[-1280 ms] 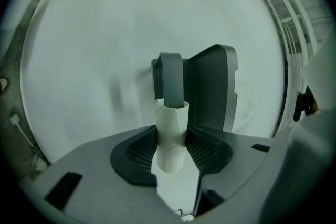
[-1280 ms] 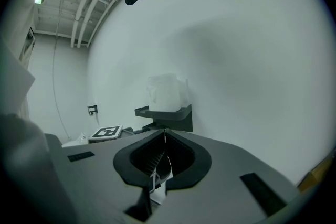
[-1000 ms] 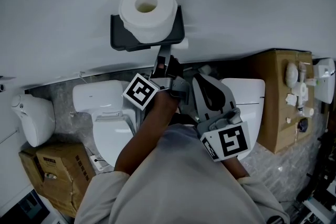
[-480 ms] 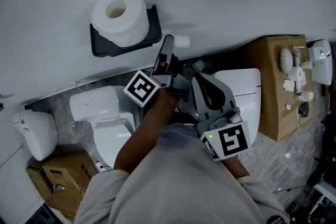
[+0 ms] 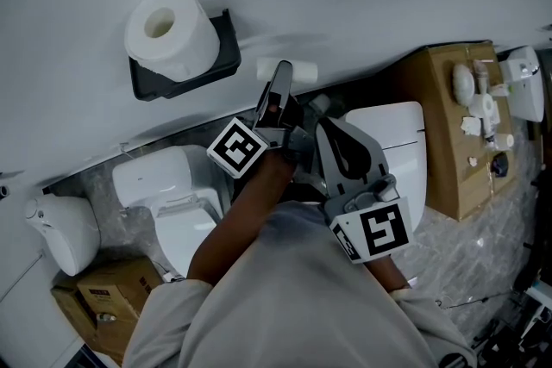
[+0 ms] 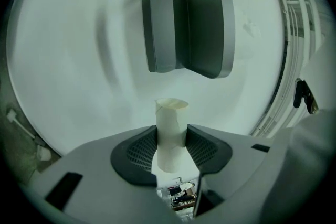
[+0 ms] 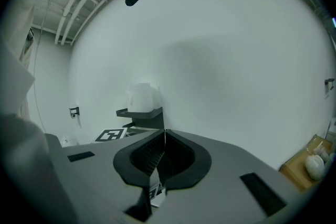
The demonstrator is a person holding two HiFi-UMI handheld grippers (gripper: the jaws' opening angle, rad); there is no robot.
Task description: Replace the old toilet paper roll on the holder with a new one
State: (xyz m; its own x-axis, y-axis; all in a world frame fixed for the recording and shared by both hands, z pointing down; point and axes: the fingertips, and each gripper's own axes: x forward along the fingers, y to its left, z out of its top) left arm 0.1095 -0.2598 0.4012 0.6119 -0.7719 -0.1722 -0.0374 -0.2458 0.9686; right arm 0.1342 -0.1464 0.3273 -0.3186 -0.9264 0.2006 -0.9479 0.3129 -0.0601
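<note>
The left tongs (image 6: 171, 140) clamped the empty tube (image 6: 170, 126); the right tongs (image 7: 164, 152) were shut, empty (and farther off). The new roll (image 5: 168, 32) sat leftward of the left tongs.

Paper roll (image 5: 168, 30) on wall shelf (image 5: 226, 54), cardboard tube (image 5: 304, 71) to its right

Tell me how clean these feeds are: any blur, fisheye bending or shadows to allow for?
Left gripper view: heavy fisheye, dark corners, wall streaked by motion blur, cardboard tube sharp. Right gripper view: same fisheye, fresh roll hazy, soft shadow on the wall. Head view: even light, little blur.
</note>
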